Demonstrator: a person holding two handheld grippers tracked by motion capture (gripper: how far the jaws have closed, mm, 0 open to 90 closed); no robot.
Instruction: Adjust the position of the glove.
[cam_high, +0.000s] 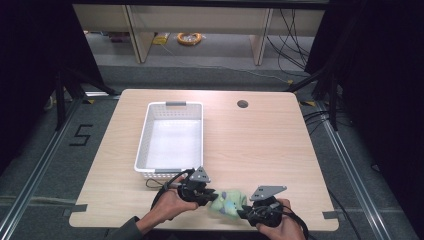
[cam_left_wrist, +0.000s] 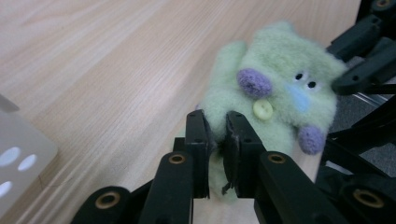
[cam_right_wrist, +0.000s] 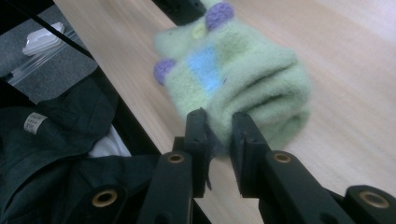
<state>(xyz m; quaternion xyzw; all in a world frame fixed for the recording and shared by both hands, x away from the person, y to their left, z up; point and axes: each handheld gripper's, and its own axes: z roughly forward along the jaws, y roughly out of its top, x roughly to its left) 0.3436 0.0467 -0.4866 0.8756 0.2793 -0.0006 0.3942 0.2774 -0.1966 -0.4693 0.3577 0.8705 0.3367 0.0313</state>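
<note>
Pale-green fuzzy plush toy (cam_high: 228, 202) lies near the front edge of the light wooden table (cam_high: 260, 135) in the high view, stretched between 2 black grippers. The left gripper (cam_high: 209, 196) meets its left end and the right gripper (cam_high: 244, 212) its right end, each held by a hand coming in from the bottom. A white perforated plastic basket (cam_high: 143, 135) sits just behind the left gripper, well onto the table's left half.

From the left gripper view, the plush toy (cam_left_wrist: 275, 88) shows 2 small black-and-white eyes, a light-blue nose patch, purple felt pads and 1 pale-yellow button on its front. The left gripper (cam_left_wrist: 215, 135) has its jaws drawn close, pinching a fold of green fuzz at the toy's lower edge. The right gripper's black linkage (cam_left_wrist: 364, 70) touches the toy's far side.

Along the right gripper view, the toy (cam_right_wrist: 243, 70) appears blurred, blue patch and purple pads facing up. The right gripper (cam_right_wrist: 219, 135) nips the toy's near fuzzy edge between narrowly parted jaws.
</note>
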